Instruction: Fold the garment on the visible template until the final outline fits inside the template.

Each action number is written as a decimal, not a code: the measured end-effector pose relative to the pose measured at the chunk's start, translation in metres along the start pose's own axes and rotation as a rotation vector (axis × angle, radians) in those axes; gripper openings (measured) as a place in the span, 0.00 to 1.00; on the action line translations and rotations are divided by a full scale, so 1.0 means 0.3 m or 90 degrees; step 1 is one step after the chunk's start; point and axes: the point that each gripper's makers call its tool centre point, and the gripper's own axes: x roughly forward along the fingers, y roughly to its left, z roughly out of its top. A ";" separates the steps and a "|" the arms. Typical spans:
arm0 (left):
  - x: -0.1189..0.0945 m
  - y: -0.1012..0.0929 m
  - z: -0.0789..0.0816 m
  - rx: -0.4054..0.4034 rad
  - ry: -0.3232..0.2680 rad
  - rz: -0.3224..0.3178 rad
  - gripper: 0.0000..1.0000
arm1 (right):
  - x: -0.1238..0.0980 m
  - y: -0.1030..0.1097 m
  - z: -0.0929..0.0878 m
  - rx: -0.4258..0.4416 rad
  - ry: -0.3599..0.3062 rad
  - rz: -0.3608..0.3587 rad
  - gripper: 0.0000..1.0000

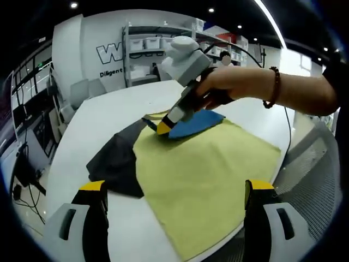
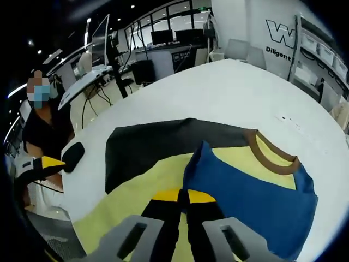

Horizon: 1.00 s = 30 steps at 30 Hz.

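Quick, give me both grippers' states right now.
Left gripper: open, holding nothing, above the yellow-green cloth.
Right gripper: shut on the blue sleeve.

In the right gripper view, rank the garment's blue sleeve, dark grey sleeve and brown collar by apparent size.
1. Blue sleeve and dark grey sleeve: similar, and blue lies nearer the camera, so unranked.
2. Brown ribbed collar: clearly smallest.
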 end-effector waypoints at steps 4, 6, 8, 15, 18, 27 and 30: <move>-0.001 0.001 -0.001 -0.001 0.002 0.002 0.99 | 0.035 -0.004 -0.019 -0.009 0.012 -0.002 0.00; -0.001 0.001 0.000 -0.002 0.001 0.002 0.99 | 0.059 -0.011 -0.028 -0.005 0.020 0.002 0.00; -0.002 0.004 -0.002 -0.002 0.002 0.005 0.99 | 0.073 -0.009 -0.041 0.008 0.024 0.009 0.00; -0.005 0.008 -0.004 -0.003 0.003 0.009 0.99 | 0.100 0.043 -0.043 0.022 0.009 0.058 0.00; -0.006 0.009 -0.006 -0.002 0.004 0.011 0.99 | 0.087 0.063 -0.039 0.023 -0.008 0.071 0.00; -0.008 0.012 -0.006 0.001 0.004 0.015 0.99 | 0.027 0.039 0.021 0.041 -0.073 0.067 0.48; -0.009 0.016 -0.005 -0.001 0.003 0.018 0.99 | 0.004 0.020 0.034 0.048 -0.091 0.057 0.66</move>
